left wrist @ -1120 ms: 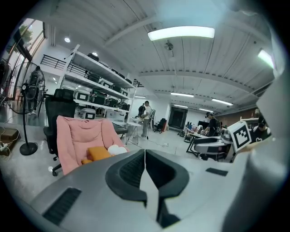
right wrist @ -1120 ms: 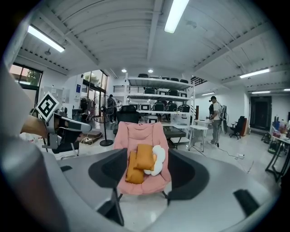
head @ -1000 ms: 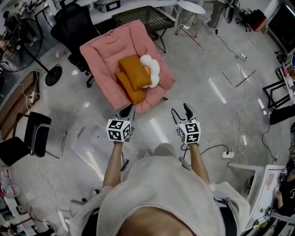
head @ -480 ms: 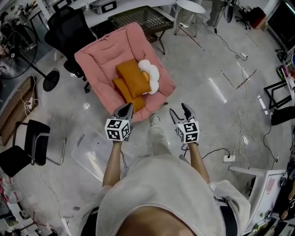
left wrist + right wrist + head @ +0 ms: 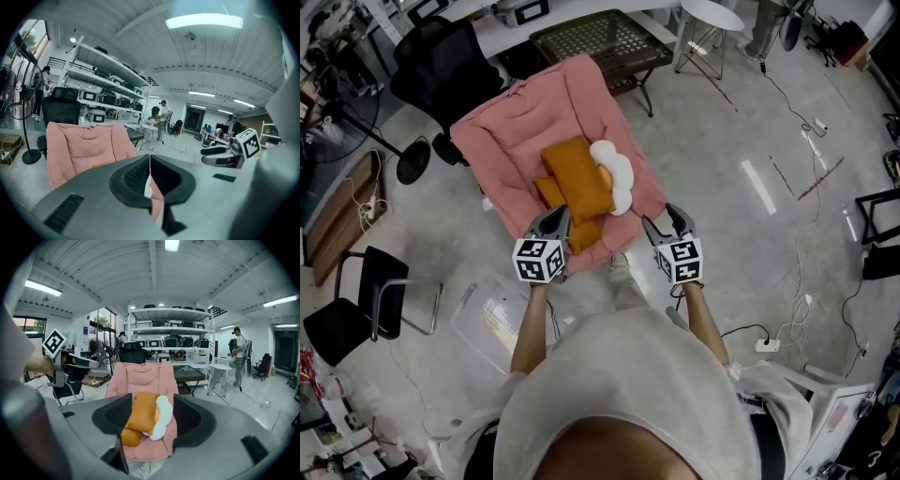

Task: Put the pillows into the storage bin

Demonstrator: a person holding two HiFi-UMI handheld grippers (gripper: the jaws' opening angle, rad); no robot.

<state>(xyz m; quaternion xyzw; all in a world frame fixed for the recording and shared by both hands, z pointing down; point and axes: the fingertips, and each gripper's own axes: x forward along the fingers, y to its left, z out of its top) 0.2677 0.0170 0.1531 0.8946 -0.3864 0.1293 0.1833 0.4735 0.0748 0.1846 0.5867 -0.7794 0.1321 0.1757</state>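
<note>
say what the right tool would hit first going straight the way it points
Likely the orange pillow on the pink chair, centred between the open jaws of the right tool; the white pillow lies beside it. Nothing nearer shows, but depth is unclear.

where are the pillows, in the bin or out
Out. The orange pillows and the white pillow lie together on the pink chair.

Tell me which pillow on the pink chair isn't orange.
The white scalloped pillow, lying against the two orange pillows; it alone is white and lobed at the edge.
</note>
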